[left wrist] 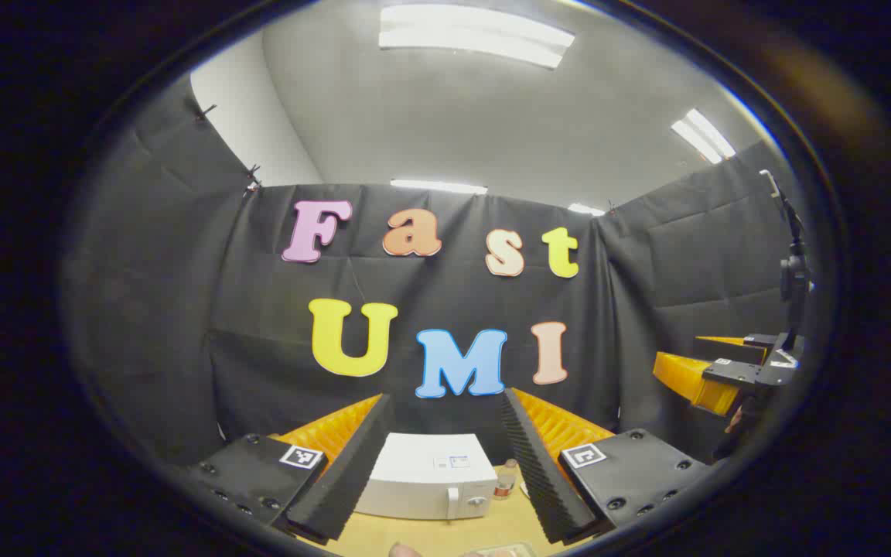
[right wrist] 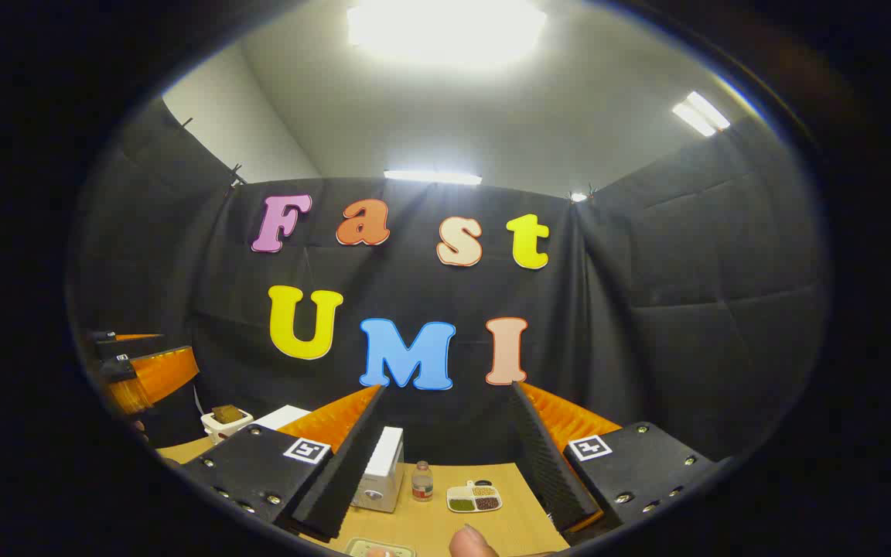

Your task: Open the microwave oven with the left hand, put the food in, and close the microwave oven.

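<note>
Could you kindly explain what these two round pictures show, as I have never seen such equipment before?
A person holds a two-finger claw in each hand, and a camera rides on each claw, looking along its fingers. In the left gripper view, the left claw stands open, holding nothing, before a closed white microwave oven on a wooden table. In the right gripper view, the right claw is also open and empty. Beyond it stand a small bottle and a divided food tray.
</note>
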A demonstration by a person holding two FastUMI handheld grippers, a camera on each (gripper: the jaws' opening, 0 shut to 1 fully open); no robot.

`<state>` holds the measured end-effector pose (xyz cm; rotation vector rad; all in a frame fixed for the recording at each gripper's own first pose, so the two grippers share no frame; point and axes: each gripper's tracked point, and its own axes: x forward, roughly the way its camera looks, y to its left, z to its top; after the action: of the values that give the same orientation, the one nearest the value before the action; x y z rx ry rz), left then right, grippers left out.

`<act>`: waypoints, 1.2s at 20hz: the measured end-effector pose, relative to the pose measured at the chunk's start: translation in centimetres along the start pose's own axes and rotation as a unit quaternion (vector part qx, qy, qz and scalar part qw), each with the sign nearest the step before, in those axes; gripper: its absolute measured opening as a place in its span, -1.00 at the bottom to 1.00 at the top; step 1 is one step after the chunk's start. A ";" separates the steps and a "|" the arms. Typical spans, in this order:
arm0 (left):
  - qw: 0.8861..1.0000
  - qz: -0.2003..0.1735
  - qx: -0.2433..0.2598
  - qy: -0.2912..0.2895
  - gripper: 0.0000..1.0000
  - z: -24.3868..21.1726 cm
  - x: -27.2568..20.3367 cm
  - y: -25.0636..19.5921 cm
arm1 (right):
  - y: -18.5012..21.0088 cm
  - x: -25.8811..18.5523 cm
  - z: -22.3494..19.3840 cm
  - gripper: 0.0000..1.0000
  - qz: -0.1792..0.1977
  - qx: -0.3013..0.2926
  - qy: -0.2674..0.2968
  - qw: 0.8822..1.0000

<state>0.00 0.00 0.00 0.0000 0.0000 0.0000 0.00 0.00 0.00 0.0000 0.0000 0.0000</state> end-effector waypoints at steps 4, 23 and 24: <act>1.000 0.001 -0.010 -0.002 0.86 0.3 -0.3 -0.1 | 0.3 -0.7 0.1 0.92 0.011 0.017 0.002 1.000; 0.999 0.027 0.012 0.043 0.86 -5.6 -1.3 -5.5 | -4.0 -0.9 -2.8 0.97 0.049 0.001 0.017 0.999; 0.998 0.033 0.013 0.052 0.86 -7.0 -1.0 -5.5 | -4.5 -0.5 -3.0 0.92 0.045 -0.001 0.018 0.999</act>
<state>-0.99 -5.55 -6.98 0.0266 0.1032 0.0662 -0.53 -4.50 -2.96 -0.0027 0.0354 0.0896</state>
